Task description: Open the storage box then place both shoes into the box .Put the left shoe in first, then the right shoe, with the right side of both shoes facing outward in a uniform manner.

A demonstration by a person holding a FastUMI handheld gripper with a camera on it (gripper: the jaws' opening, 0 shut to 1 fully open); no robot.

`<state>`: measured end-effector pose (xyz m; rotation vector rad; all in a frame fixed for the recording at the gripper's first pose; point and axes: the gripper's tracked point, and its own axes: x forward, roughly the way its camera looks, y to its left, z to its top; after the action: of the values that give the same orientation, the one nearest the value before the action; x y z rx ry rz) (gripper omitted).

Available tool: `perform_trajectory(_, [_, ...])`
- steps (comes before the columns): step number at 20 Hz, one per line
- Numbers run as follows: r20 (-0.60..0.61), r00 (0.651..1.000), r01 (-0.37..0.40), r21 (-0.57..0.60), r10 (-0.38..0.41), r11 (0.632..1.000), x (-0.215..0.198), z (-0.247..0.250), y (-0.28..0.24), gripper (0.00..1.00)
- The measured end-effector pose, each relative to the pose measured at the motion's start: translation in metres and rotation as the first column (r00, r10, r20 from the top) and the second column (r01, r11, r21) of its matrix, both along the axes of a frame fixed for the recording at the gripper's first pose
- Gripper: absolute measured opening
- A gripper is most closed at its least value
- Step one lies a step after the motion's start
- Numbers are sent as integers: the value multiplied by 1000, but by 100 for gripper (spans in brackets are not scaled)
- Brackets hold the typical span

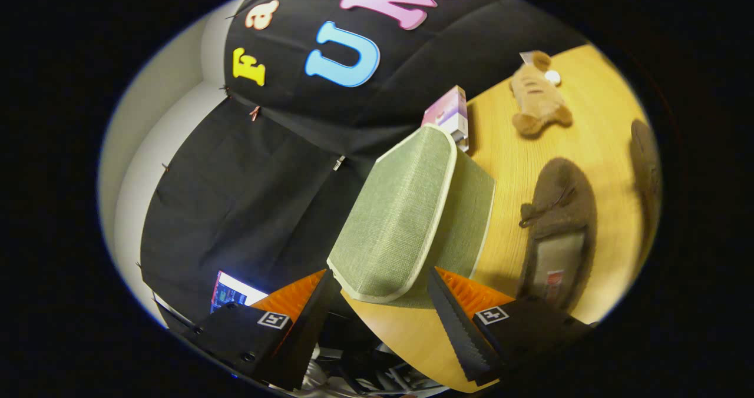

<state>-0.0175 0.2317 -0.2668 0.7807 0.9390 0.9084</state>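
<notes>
The gripper (383,309) has its fingers spread apart, with the near corner of a green fabric storage box lid (394,215) lying between them, neither finger pressing on it. The lid is tilted up over the green box (471,209) (its inside is hidden). Just beside the box, on the wooden table (506,162), lies a brown slipper (559,221); a second slipper (645,162) sits beyond it. Farther off are a small carton (450,115) and a plush toy (539,100).

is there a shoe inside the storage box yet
No, the brown shoe lies on the wooden table beside the green storage box, whose lid sits between the gripper fingers.
</notes>
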Motion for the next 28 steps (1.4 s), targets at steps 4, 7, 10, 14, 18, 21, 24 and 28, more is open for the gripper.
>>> perform_trajectory(4, [-116, 993, -3, 91, 14, 996, 3, -15, 19, 98])
perform_trajectory(7, [-252, 968, 38, 204, 15, 978, 7, -18, 29, 98])
perform_trajectory(10, [-347, 938, 116, 272, -16, 955, 18, -16, 33, 95])
perform_trajectory(14, [-386, 922, 117, 296, 6, 948, 17, -10, 33, 87])
perform_trajectory(18, [-427, 903, 102, 329, 52, 939, 12, 5, 29, 79])
perform_trajectory(21, [-439, 896, 108, 366, 69, 924, 10, 25, 27, 67])
perform_trajectory(24, [-420, 902, 66, 367, 102, 928, 7, 40, 36, 67])
perform_trajectory(28, [-422, 904, 39, 244, 70, 969, 8, 28, 54, 27])
